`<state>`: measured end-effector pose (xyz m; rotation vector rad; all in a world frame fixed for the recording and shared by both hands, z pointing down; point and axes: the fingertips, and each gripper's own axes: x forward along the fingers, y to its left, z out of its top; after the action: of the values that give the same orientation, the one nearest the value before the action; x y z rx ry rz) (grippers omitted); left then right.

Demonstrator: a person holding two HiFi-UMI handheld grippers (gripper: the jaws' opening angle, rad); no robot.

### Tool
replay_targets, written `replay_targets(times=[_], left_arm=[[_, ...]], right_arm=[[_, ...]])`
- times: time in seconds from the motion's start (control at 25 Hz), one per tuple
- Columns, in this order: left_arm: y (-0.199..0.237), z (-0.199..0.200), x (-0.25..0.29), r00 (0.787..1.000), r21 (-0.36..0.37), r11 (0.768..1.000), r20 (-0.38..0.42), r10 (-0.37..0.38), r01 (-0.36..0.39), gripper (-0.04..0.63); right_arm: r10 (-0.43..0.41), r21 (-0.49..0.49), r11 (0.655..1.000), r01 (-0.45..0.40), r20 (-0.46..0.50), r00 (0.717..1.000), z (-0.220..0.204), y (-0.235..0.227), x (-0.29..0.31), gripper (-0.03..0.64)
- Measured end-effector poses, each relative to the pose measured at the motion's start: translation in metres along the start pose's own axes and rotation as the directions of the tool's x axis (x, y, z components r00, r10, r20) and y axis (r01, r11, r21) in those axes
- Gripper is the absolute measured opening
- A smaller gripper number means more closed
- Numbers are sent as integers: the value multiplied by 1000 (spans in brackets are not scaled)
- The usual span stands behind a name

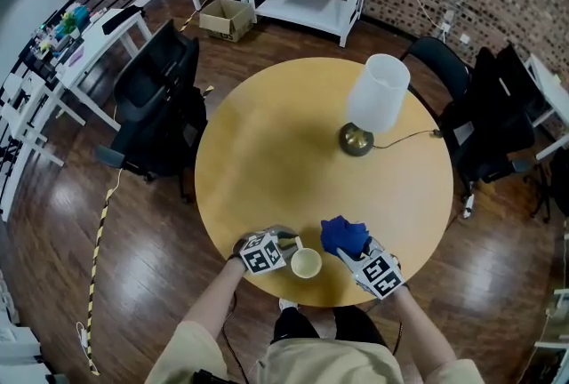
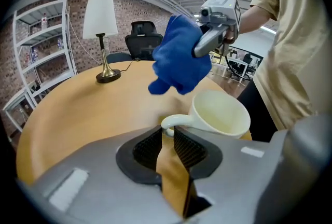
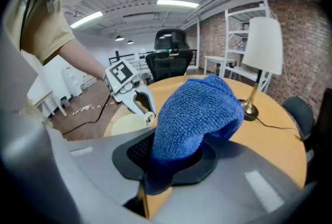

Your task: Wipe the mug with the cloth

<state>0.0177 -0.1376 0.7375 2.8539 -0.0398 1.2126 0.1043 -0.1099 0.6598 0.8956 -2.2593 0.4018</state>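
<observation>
Item 1: mug (image 2: 220, 114), cream, upright near the lower edge of the round wooden bench (image 1: 284, 142), at lower centre of the head view; handle turned toward the left hand-held gripper.

Item 2: left hand-held gripper (image 2: 167, 137), jaws drawn narrow and pinching the mug's handle at their tips.

Item 3: cloth (image 3: 194, 109), blue, bunched, just right of the mug in the head view and raised above the bench, close over the mug's rim.

Item 4: right hand-held gripper (image 1: 354, 256), jaws clamped on the cloth's lower end, the rest bulging out past them.

Item 5: lamp (image 1: 375, 98), white shade, brass base, upper right of the bench, well apart from the mug.

Item 6: black office chair (image 1: 156, 102), left of the bench.
</observation>
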Motion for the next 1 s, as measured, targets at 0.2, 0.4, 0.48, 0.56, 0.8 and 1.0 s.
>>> replay_targets(times=[0.2, 0.4, 0.48, 0.56, 0.8, 1.0], left_arm=[[1, 1, 0, 1000, -13, 1000, 3, -12, 12, 54], [2, 2, -1, 1000, -24, 1000, -8, -16, 16, 53], [2, 1, -1, 1000, -25, 1000, -13, -16, 16, 52], [1, 1, -1, 1000, -27, 1000, -15, -13, 13, 52], [-2, 3, 2, 1000, -25, 1000, -14, -2, 2, 52], [-5, 5, 3, 1000, -14, 1000, -20, -2, 2, 51]], right_arm=[[158, -136, 974, -182, -174, 972, -11, 1, 48, 75], [273, -421, 816, -396, -323, 906, -11, 24, 72, 74], [277, -555, 684, -473, -403, 872, -22, 35, 79, 71], [291, -620, 579, -530, -450, 844, -29, 44, 84, 67], [337, -650, 417, -636, -539, 772, -38, 49, 82, 66], [346, -645, 336, -686, -593, 727, -42, 53, 79, 66]])
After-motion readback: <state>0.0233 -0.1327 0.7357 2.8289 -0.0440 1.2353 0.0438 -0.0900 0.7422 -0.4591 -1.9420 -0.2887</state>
